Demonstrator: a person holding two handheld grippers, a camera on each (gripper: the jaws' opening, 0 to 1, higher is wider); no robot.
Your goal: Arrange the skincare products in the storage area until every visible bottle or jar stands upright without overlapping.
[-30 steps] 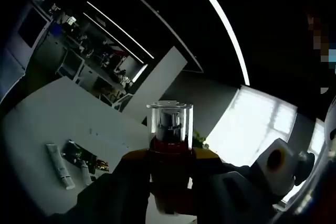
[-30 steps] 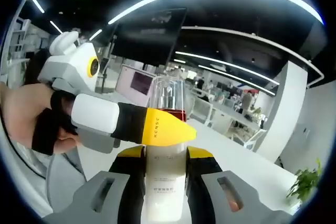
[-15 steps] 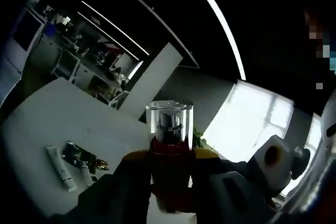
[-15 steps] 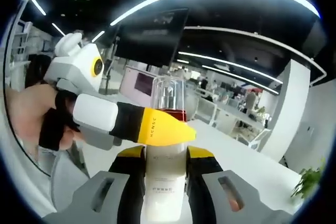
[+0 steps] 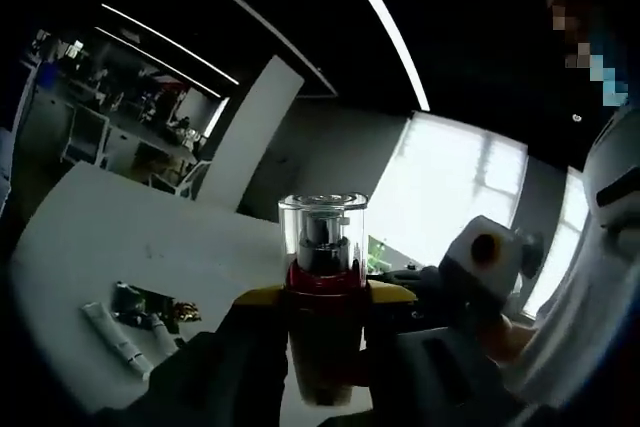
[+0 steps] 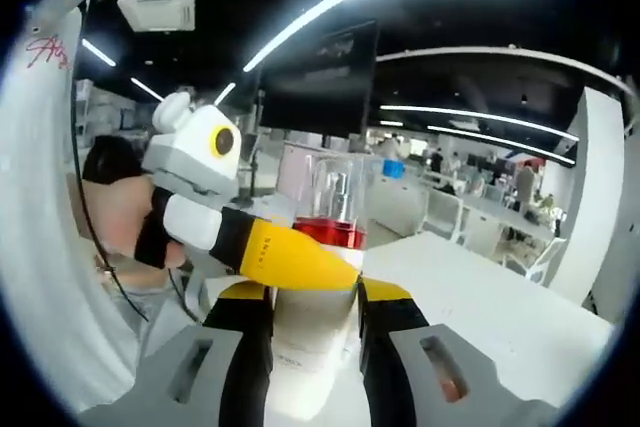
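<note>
Left gripper view: pump bottle (image 5: pixel 322 317) is gripped by the left claw (image 5: pixel 322 299) at the red collar, under the clear cap (image 5: pixel 322 232). In the right gripper view the same bottle's white body (image 6: pixel 310 347) is clamped by the right claw (image 6: pixel 312 297), with the left claw crossing in from the left. Bottle is held in the air, well above the white counter (image 5: pixel 120 237), long axis along the right claw's jaws. A white tube (image 5: pixel 112 335) and small items are seen lying flat on the counter, down-left of the left claw.
</note>
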